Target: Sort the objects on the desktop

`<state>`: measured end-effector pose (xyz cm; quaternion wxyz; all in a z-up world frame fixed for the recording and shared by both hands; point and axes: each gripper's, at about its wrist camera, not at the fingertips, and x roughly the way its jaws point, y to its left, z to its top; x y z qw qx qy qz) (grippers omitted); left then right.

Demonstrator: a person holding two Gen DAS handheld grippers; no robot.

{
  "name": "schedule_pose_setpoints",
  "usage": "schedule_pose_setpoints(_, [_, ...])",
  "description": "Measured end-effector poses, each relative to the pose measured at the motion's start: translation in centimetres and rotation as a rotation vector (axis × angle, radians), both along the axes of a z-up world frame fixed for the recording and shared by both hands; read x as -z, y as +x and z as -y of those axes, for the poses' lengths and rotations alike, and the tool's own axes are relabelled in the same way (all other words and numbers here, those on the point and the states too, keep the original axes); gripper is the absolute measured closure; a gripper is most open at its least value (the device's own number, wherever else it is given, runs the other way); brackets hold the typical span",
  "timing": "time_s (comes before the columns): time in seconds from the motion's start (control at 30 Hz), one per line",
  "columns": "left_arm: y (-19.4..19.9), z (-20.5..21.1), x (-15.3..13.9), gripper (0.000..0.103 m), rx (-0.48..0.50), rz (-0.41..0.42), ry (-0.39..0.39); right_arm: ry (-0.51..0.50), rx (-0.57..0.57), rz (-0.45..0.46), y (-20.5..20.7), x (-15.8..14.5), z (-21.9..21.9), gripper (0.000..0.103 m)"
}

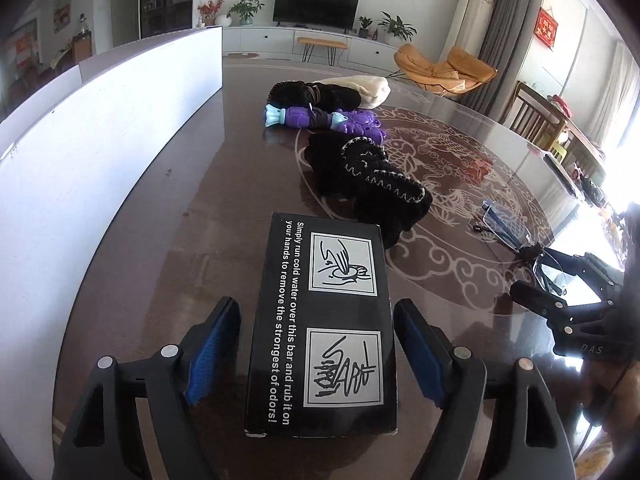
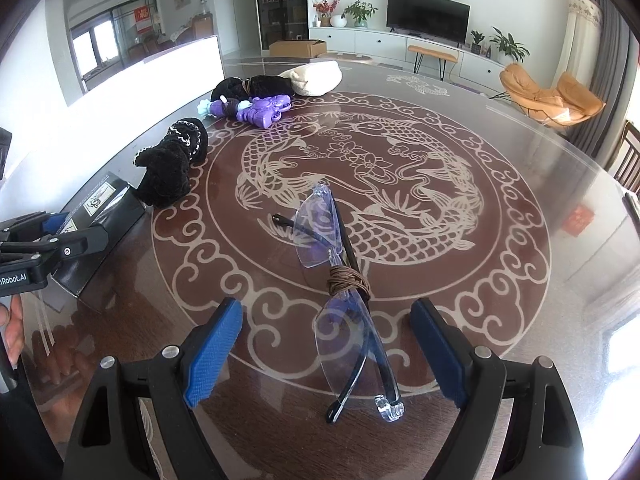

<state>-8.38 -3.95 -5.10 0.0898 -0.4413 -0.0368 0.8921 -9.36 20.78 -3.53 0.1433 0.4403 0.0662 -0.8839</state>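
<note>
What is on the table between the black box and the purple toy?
A black knitted cloth with pale stitching lies between the black box and the purple toy. The left wrist view shows it best; it touches the box's far corner.

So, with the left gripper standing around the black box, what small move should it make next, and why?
Probably close the left gripper on the black cardboard box with white printed instructions. The box already lies between the blue pads, with a gap visible on each side, so nothing is gripped yet. The right gripper waits open over the clear folded glasses.
</note>
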Motion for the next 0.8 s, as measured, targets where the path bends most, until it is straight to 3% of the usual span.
schedule_pose_setpoints(0.07, [0.4, -0.8, 0.3, 0.015, 0.005, -0.009, -0.022, 0.005, 0.009, 0.004, -0.1, 0.1, -0.1, 0.012])
schedule_pose_setpoints(0.23, [0.3, -3.2, 1.1, 0.000, 0.055, -0.003, -0.165, 0.019, 0.029, 0.007, -0.2, 0.2, -0.2, 0.009])
schedule_pose_setpoints(0.8, [0.1, -2.9, 1.2, 0.000, 0.046, 0.001, -0.148, 0.032, 0.045, 0.011, -0.3, 0.3, -0.1, 0.002])
